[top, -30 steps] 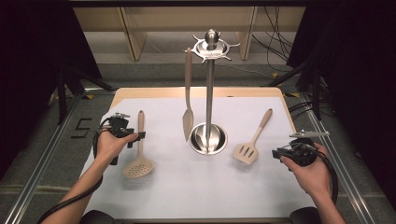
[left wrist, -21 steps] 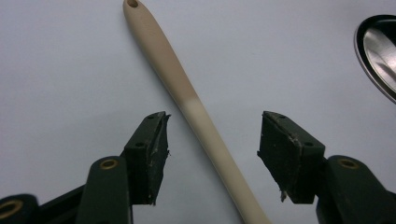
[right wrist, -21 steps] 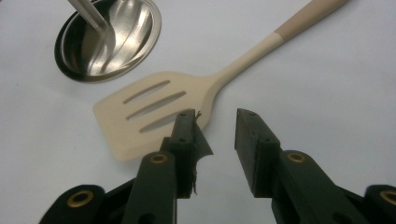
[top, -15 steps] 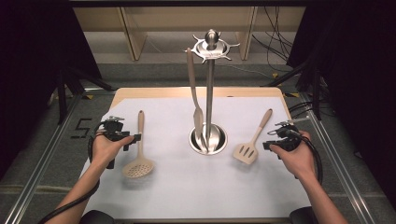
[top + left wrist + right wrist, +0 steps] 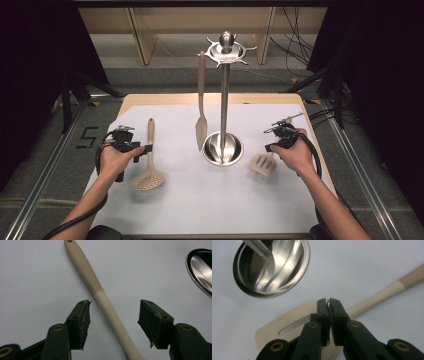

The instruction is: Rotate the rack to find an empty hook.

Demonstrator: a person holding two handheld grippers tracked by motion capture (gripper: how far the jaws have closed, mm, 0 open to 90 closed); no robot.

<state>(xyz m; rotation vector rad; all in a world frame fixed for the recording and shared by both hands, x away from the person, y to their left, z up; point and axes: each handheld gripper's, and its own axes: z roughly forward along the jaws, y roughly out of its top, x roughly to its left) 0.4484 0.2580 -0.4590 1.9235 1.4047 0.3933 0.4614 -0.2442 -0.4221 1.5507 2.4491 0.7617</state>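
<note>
Both hands moved inward: my left gripper (image 5: pixel 113 322) straddles the beige skimmer handle (image 5: pixel 100 293), jaws wide; my right gripper (image 5: pixel 328 302) hovers pinched over the slotted turner (image 5: pixel 294 326).

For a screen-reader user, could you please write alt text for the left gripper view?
The open left gripper straddles a beige spoon handle lying on a white table cover, its jaws apart from the handle. A shiny metal base edges in at upper right.

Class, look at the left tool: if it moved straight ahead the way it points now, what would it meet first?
Most likely the skimmer's handle, which lies between the open jaws of the left tool. Beneath it is the white table cover. Depth is unclear, so this is a judgement.
</note>
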